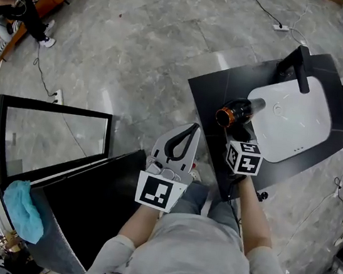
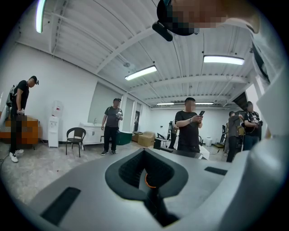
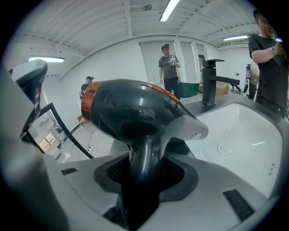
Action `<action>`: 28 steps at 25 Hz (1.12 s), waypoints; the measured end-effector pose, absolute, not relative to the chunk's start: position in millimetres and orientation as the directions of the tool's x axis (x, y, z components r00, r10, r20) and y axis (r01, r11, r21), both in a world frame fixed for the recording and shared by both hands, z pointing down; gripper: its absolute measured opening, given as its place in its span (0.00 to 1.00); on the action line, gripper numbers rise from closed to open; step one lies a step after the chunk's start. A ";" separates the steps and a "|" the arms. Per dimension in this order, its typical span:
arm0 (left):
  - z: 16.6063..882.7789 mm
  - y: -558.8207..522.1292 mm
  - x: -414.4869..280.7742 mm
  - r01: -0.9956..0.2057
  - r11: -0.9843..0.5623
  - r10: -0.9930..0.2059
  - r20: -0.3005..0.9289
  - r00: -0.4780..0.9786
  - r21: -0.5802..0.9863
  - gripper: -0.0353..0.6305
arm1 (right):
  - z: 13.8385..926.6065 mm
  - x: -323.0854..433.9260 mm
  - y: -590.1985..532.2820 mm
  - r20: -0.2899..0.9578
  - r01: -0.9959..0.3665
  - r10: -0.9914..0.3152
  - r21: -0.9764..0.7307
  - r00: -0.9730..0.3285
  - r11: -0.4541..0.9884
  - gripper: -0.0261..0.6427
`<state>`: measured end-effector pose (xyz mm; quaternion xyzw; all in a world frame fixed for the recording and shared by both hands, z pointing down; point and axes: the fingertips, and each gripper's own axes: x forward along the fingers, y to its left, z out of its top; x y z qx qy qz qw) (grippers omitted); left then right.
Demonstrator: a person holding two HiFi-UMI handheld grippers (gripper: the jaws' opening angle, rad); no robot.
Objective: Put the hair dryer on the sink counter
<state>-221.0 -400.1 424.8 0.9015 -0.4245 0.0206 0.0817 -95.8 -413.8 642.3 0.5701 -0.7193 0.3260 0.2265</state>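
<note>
My right gripper [image 1: 240, 135] is shut on the handle of the hair dryer [image 1: 238, 111], a black dryer with an orange ring at its rear and a silver nozzle. It is held over the black sink counter [image 1: 213, 88], its nozzle pointing toward the white basin [image 1: 300, 120]. In the right gripper view the hair dryer [image 3: 135, 108] fills the middle, its handle running down between my right gripper's [image 3: 143, 169] jaws. My left gripper [image 1: 187, 135] hangs left of the counter, jaws together and nothing in them; the left gripper [image 2: 144, 153] looks out level across the room.
A black faucet [image 1: 295, 67] stands at the basin's far end. A black-framed glass panel [image 1: 52, 132] and a blue cloth [image 1: 22, 210] lie at my lower left, beside a black surface [image 1: 93, 198]. Several people stand about the room; one [image 1: 16, 4] sits at the far left.
</note>
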 end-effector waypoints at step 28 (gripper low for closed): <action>410.6 -393.3 -202.7 -0.757 -0.642 -0.754 0.080 0.653 0.122 0.06 | 600.0 -96.0 -392.3 0.627 -0.926 -0.691 -0.331 -0.360 0.183 0.34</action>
